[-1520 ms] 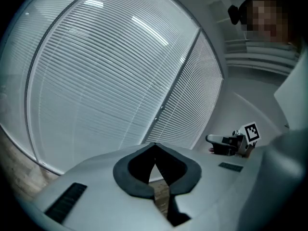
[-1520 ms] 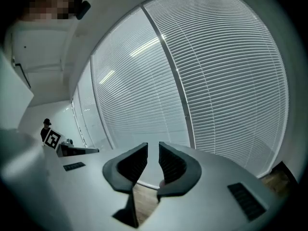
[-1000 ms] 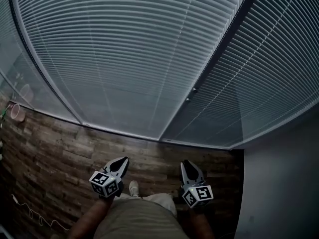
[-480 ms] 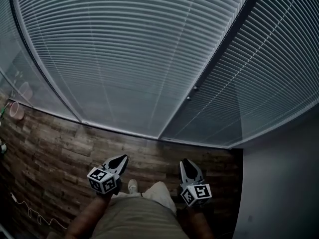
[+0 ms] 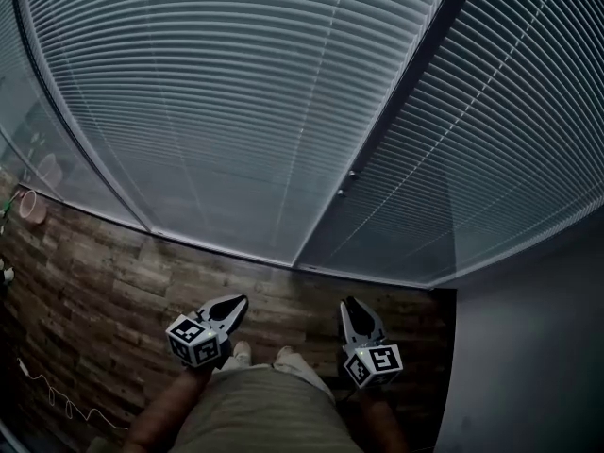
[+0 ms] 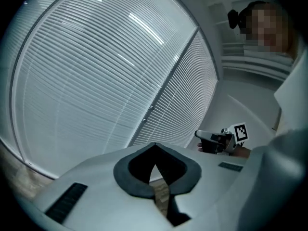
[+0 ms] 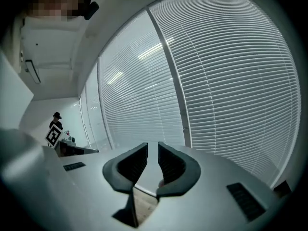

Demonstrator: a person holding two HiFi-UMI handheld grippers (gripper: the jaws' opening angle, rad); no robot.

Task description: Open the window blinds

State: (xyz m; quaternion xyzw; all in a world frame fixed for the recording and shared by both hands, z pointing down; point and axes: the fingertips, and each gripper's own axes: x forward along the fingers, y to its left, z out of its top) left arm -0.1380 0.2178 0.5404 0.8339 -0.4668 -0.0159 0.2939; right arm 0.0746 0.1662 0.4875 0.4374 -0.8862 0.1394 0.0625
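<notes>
Person: khaki trousers (image 5: 255, 413) and a white shoe (image 5: 241, 352) sit at the bottom of the head view, on a dark wood-plank floor (image 5: 104, 300).
Left gripper (image 5: 236, 302): grey, with a marker cube, held low in front of the trousers. Its fingers are together at the tips with nothing between them, and it points at the blinds.
Right gripper (image 5: 351, 305): of the same build and beside the left one, well apart from it. Its fingers stand a narrow gap apart and hold nothing.
Floor items: a thin white cable (image 5: 57, 399) lies at the left, and a small pink round cup (image 5: 33, 208) stands by the glass at the far left.
Blinds, look: the pale grey horizontal-slat window blinds (image 5: 217, 111) are fully lowered, with the slats turned flat and closed. Faint streaks of ceiling light show across them.
Blinds, place: they lie ahead of both grippers and touch neither. They cover two panes, from the top of the view down to just above the floor.
Blinds, direction: each slat's long axis runs level across its pane, and the slats are stacked from top to bottom.
Frame post: a dark upright post (image 5: 396, 102) divides the two panes and carries a small knob (image 5: 344, 182).
Wall: a plain grey wall (image 5: 528, 347) meets the right pane.
</notes>
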